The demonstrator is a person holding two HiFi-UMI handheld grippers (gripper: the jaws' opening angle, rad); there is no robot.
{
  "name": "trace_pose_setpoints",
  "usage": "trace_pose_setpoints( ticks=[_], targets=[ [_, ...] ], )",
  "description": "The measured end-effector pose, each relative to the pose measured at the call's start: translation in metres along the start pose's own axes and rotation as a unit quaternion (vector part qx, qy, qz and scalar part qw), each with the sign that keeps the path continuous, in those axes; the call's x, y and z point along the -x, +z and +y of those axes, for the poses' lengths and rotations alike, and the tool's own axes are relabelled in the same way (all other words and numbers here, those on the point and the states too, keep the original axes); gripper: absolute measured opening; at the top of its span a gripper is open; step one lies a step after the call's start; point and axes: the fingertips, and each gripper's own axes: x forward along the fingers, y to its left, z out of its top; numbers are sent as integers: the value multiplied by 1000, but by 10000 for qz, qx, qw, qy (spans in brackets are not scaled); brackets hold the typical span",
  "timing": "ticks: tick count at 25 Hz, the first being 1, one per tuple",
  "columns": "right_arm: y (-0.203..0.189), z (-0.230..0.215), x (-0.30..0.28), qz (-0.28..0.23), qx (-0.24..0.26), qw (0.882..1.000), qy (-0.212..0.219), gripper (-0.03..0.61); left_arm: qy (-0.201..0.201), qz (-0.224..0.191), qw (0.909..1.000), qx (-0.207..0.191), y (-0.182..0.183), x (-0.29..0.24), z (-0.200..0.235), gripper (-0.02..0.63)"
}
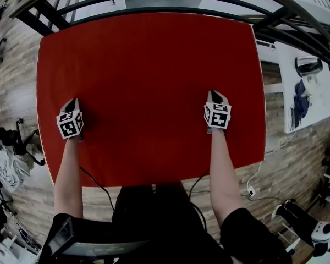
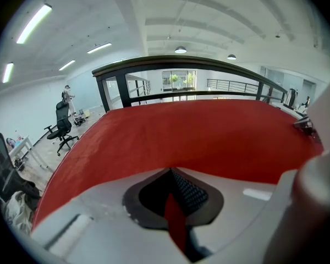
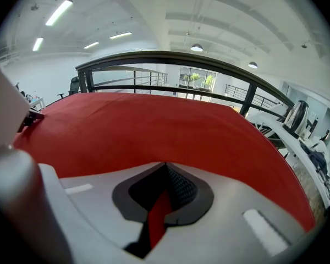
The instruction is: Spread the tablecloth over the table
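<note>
No words, numbers, brand names or labels can be read anywhere. The only sign-like marks are black-and-white square patterns on the left marker cube (image 1: 70, 124) of the left gripper (image 1: 72, 101) and on the right marker cube (image 1: 217, 116) of the right gripper (image 1: 215, 95). They spell nothing.

Floor: pale wood-look planks (image 1: 11, 92) show on both sides in the head view.
Railing: a dark metal railing (image 2: 181, 60) with curved bars runs across the far side.
Walls: a pale blue-white wall (image 2: 22, 106) stands at left.
Ceiling: the white ceiling (image 2: 220, 21) carries strip lights (image 2: 34, 22) and round lamps (image 2: 180, 50).
Windows: bright glazing (image 2: 176, 80) lights the hall's far end, with greenery beyond.
Furniture: a black office chair (image 2: 62, 126) stands at left; a white side desk (image 1: 286, 59) at right holds a dark blue cloth (image 1: 301, 102).
Cabling: a white lead (image 1: 259, 172) crosses the floor to a socket block (image 1: 251, 191).
</note>
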Motion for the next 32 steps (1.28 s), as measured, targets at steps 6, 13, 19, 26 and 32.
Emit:
trace_pose_setpoints(
  ticks=[6, 13, 19, 26, 32],
  targets=[
    [3, 0, -2, 35, -96, 9999, 115, 11, 20, -11, 10000, -46, 3, -3, 2, 6],
    [7, 2, 0, -29, -136, 9997, 208, 11, 69, -3, 10000, -55, 6, -6, -2, 6],
    [18, 42, 66, -590, -200, 9949, 792, 11, -341, -308, 9989, 7, 17, 35, -34, 6],
    [46, 101, 190, -1476, -523, 9796, 1260, 11, -1059, -1423, 9841, -52, 66, 133, -91, 6],
    [97, 135, 266, -2283, -654, 9590, 1549, 10, -1457, -2054, 9677, -113, 89, 195, -127, 6]
  ],
)
